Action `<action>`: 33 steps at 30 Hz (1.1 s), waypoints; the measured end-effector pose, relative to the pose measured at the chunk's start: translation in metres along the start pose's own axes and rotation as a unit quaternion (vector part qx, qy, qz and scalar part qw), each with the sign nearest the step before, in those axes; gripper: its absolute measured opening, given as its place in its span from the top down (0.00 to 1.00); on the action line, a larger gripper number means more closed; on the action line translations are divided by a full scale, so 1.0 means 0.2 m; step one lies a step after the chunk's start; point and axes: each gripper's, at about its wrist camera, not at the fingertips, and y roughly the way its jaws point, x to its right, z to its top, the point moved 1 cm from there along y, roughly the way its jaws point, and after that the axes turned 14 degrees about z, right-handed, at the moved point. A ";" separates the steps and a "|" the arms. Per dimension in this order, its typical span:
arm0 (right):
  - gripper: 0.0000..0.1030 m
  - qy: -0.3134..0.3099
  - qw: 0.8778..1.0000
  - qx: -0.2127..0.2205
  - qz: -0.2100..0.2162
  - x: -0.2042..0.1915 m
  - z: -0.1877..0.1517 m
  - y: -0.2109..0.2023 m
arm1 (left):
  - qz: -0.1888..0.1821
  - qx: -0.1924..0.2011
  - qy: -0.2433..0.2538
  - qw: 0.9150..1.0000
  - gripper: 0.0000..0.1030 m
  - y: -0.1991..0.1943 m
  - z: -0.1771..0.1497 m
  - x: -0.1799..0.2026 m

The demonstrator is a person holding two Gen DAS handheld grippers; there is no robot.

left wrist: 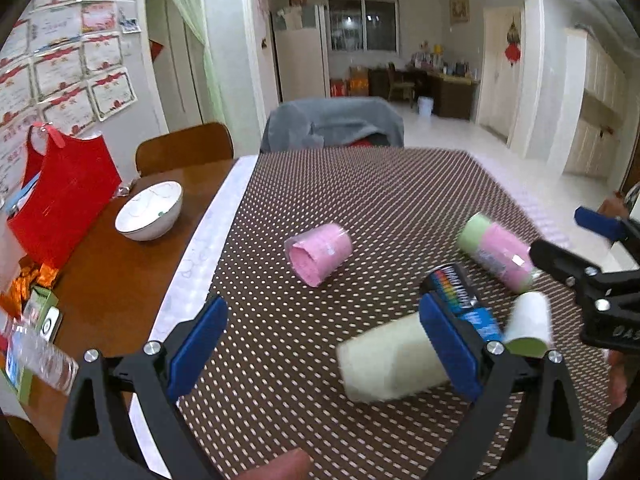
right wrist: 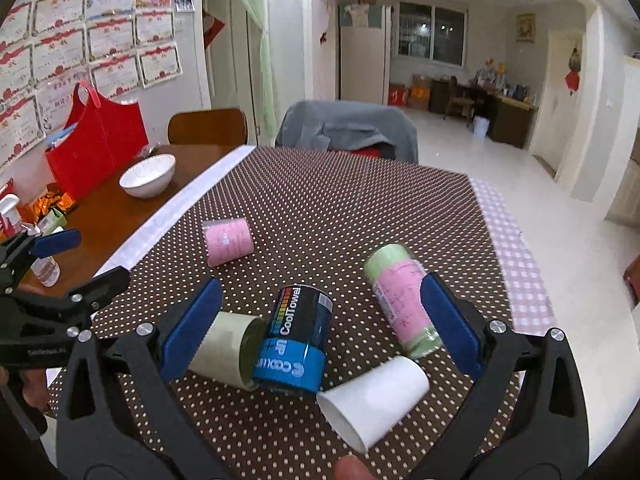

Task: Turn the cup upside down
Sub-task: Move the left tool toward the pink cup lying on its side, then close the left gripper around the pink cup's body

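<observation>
"CoolTowel" lettering legible on black-blue can [right wrist: 294,340], lower centre. Right tongs [right wrist: 320,328] released, hovering above it; left tongs [left wrist: 320,350] released. White cup [right wrist: 374,402] on its side, lower right, on worktop [right wrist: 360,208].

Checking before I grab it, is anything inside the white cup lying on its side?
The white cup shows a bare white inner wall near its mouth; deeper inside is hidden.

On the tablecloth [right wrist: 360,208], a can [right wrist: 294,340] lies between two cups [right wrist: 224,350] [right wrist: 376,400].
</observation>
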 end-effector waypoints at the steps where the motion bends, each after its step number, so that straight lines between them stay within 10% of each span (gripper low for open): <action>1: 0.06 0.003 1.000 -0.007 0.002 0.01 0.01 0.04 | 0.001 -0.006 0.007 1.000 0.08 0.05 0.01 0.01; 18: 0.06 0.048 0.996 -0.074 0.006 0.22 0.01 0.45 | -0.057 -0.098 0.177 0.978 0.08 0.82 0.18 0.16; 33: 0.06 0.059 0.995 -0.084 0.012 0.28 0.02 0.53 | -0.081 -0.134 0.224 0.962 0.08 1.14 0.23 0.30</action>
